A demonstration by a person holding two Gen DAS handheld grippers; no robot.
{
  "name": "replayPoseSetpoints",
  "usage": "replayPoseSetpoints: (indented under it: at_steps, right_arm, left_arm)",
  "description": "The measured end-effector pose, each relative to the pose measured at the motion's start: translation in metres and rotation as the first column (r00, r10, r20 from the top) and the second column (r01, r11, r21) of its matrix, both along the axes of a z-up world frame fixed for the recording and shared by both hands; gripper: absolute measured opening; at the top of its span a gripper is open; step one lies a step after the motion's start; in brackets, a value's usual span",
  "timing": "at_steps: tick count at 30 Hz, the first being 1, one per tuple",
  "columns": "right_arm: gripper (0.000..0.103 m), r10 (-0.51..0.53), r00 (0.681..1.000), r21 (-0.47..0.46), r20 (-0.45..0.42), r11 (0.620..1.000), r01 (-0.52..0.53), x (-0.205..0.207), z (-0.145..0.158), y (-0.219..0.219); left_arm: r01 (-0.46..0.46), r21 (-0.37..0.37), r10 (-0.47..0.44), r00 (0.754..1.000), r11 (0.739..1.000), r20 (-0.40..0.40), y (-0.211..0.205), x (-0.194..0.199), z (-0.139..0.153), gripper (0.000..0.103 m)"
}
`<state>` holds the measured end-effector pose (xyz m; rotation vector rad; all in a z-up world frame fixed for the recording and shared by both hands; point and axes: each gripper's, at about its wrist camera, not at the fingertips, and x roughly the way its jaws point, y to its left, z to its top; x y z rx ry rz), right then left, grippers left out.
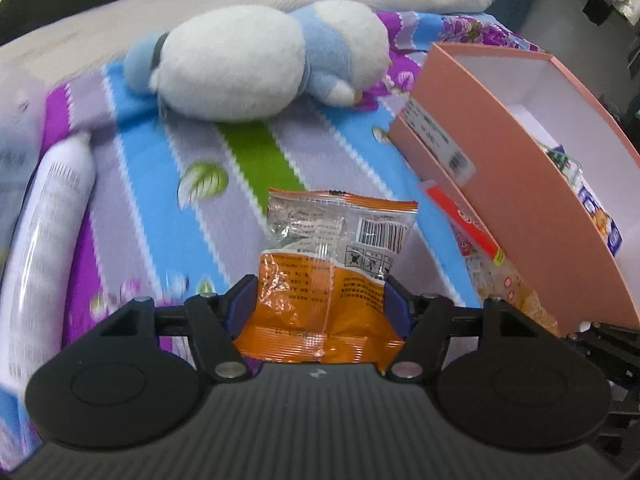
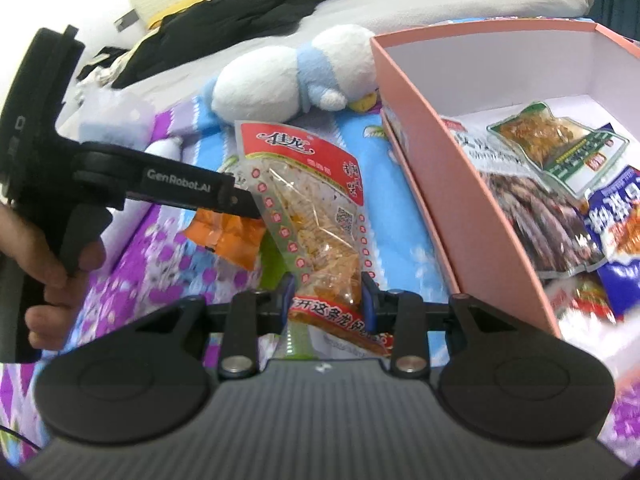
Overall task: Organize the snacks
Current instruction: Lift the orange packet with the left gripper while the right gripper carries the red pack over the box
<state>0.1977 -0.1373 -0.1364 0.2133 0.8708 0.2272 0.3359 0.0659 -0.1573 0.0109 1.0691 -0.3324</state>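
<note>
In pink box (image 2: pixel 448 184): snack packets (image 2: pixel 560 152); grippers each grip packet outside.

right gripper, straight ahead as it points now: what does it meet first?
Probably the bedspread, just left of the pink box. The right gripper already holds the red-topped snack bag, which leads and would touch down first. Depth is unclear, so the box wall may be brushed.

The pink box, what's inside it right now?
The pink box holds several snack packets: a green-edged one on top, a dark one and a blue one. Anything beneath them is covered.
</note>
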Motion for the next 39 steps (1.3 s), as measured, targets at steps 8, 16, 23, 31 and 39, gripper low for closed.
replayPoseSetpoints:
  at_steps: [8, 16, 23, 31, 39]
  right_arm:
    - [0.035, 0.045, 0.999, -0.019, -0.002, 0.999, -0.045, -0.044, 0.005, -0.002]
    - [0.035, 0.088, 0.996, -0.038, 0.006, 0.995, -0.088, -0.075, 0.009, -0.007]
    - [0.035, 0.117, 0.993, -0.051, 0.013, 0.992, -0.116, -0.091, 0.013, -0.010]
    - [0.035, 0.137, 0.990, -0.065, 0.016, 0.989, -0.136, -0.102, 0.021, -0.013]
    - [0.035, 0.154, 0.987, -0.070, 0.055, 0.986, -0.150, -0.106, 0.043, -0.018]
  left_arm:
    - [-0.112, -0.013, 0.112, 0.994, 0.994, 0.000, 0.014, -0.072, 0.006, 0.071]
    - [-0.291, -0.064, 0.291, 0.957, 0.955, -0.018, 0.033, -0.138, 0.006, 0.071]
    - [-0.404, -0.104, 0.405, 0.914, 0.909, -0.011, 0.033, -0.181, 0.013, 0.071]
    - [-0.461, -0.100, 0.459, 0.887, 0.882, -0.037, 0.022, -0.206, 0.009, 0.071]
    - [-0.504, -0.137, 0.505, 0.862, 0.853, -0.027, 0.024, -0.218, 0.034, 0.071]
